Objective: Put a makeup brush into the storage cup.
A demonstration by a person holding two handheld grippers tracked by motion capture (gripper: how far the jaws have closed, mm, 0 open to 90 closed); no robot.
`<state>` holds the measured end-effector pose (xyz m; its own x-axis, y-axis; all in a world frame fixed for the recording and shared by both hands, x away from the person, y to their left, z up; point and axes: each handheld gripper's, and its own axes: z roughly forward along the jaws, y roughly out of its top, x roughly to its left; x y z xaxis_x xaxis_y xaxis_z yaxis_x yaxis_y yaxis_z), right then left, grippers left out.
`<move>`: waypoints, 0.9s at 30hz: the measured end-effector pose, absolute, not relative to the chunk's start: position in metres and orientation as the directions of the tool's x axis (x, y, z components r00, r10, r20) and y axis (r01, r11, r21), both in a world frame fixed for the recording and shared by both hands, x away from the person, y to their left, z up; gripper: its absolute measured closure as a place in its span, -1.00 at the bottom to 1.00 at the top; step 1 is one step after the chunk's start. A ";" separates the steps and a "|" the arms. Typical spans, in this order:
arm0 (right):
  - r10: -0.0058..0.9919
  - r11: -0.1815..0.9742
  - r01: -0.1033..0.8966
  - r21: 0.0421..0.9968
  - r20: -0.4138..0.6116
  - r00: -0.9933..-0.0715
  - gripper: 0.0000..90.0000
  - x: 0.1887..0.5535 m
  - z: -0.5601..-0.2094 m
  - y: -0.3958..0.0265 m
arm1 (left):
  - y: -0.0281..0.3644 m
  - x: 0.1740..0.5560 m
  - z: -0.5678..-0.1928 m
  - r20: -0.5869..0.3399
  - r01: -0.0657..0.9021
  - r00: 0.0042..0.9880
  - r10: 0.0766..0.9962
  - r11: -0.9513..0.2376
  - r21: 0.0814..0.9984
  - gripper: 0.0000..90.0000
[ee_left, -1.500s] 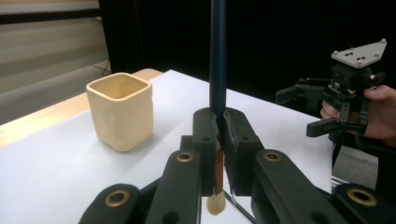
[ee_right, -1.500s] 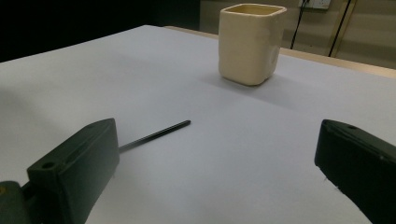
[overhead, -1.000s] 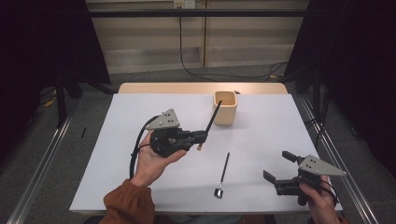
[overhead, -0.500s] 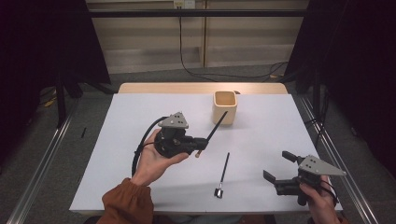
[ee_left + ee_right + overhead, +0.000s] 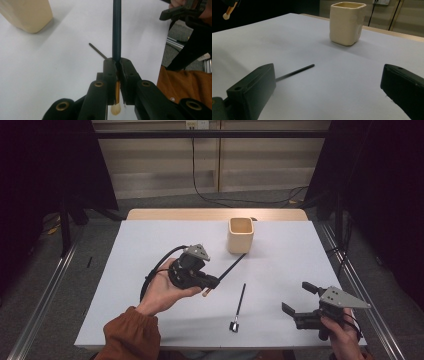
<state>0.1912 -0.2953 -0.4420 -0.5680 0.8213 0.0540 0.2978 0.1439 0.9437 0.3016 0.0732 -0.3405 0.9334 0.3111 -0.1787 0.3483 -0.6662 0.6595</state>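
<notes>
My left gripper (image 5: pixel 215 281) is held in a hand over the middle of the white table, shut on a thin dark brush (image 5: pixel 232 266). The brush's far end points toward the cream cup (image 5: pixel 240 235) and stops just beside its base. In the left gripper view the jaws (image 5: pixel 117 61) pinch the dark handle (image 5: pixel 116 30), and a tan tip (image 5: pixel 115 108) pokes out behind them. A second dark brush (image 5: pixel 239 305) lies flat on the table. My right gripper (image 5: pixel 296 296) rests at the near right, open and empty (image 5: pixel 327 92), facing the lying brush (image 5: pixel 294 72) and the cup (image 5: pixel 347 22).
A white sheet (image 5: pixel 150 250) covers the table, with a bare wooden strip along the far edge (image 5: pixel 215 214). Metal rails (image 5: pixel 45 295) run along both sides. An orange sleeve (image 5: pixel 130 337) comes in at the near left.
The held brush's far end has come out of the cup and swung down to the right, beside the cup's base. My left gripper shifted slightly right. The right gripper stayed still.
</notes>
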 end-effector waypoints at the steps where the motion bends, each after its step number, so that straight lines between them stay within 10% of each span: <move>1: 0.821 0.145 0.298 0.944 0.054 -0.569 -1.00 0.191 -0.442 -0.295 | 0.073 0.302 -0.341 -0.179 0.348 0.934 0.308 -0.676 0.650 0.87; 27: 0.820 0.144 0.301 0.943 0.056 -0.569 -1.00 0.191 -0.442 -0.295 | 0.054 0.301 -0.366 -0.135 0.262 0.964 0.228 -0.899 0.352 0.87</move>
